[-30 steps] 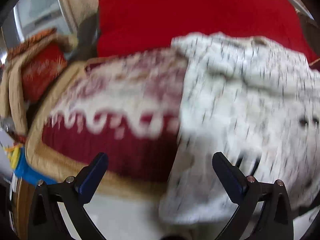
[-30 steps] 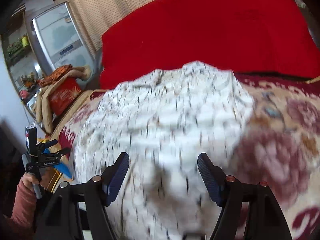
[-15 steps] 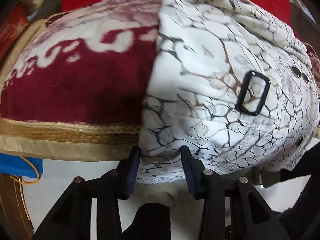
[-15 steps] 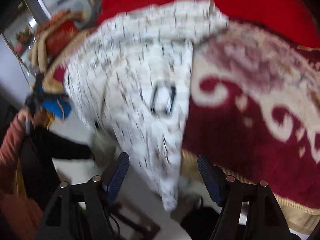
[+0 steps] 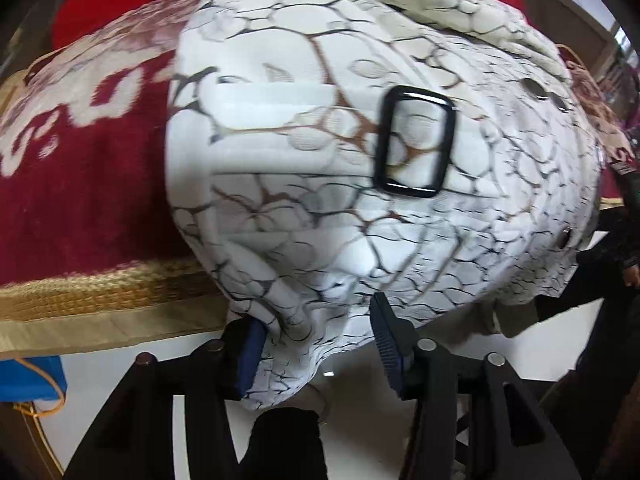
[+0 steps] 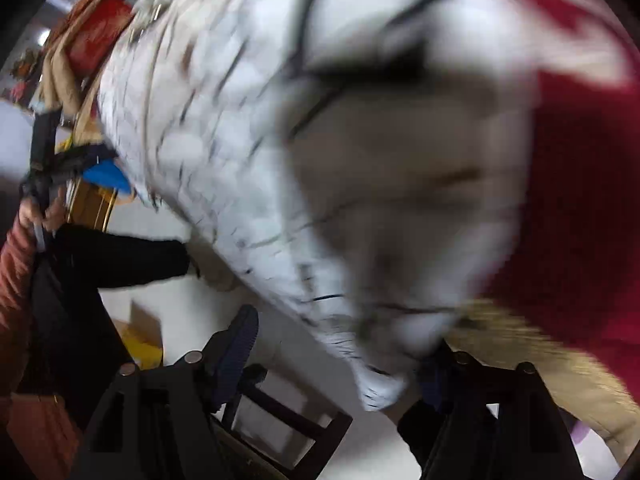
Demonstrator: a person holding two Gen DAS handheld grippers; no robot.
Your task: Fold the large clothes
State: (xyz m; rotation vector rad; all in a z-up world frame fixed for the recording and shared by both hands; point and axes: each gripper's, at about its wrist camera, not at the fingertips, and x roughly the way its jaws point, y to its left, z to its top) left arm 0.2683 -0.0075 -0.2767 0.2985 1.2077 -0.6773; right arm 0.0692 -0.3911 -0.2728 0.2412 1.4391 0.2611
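A large white garment with a dark crackle print [image 5: 360, 200] and a black rectangular buckle [image 5: 414, 142] lies over the front edge of a bed. My left gripper [image 5: 316, 344] is partly closed around the garment's lower hem, with cloth bunched between the blue pads. In the right wrist view the same garment [image 6: 240, 140] is blurred and hangs close in front. My right gripper [image 6: 340, 356] is open, with a hanging corner of the garment between its fingers.
The bed carries a dark red and cream patterned blanket [image 5: 80, 180] with a gold woven border [image 5: 100, 296]. A blue object [image 5: 28, 380] sits at lower left. The person's red sleeve [image 6: 16, 280] and black clothing are at left. White floor lies below.
Both grippers have dropped from above the bed to the garment's front hem. The left jaws narrowed onto the cloth. The right gripper moved in close under the hanging corner.
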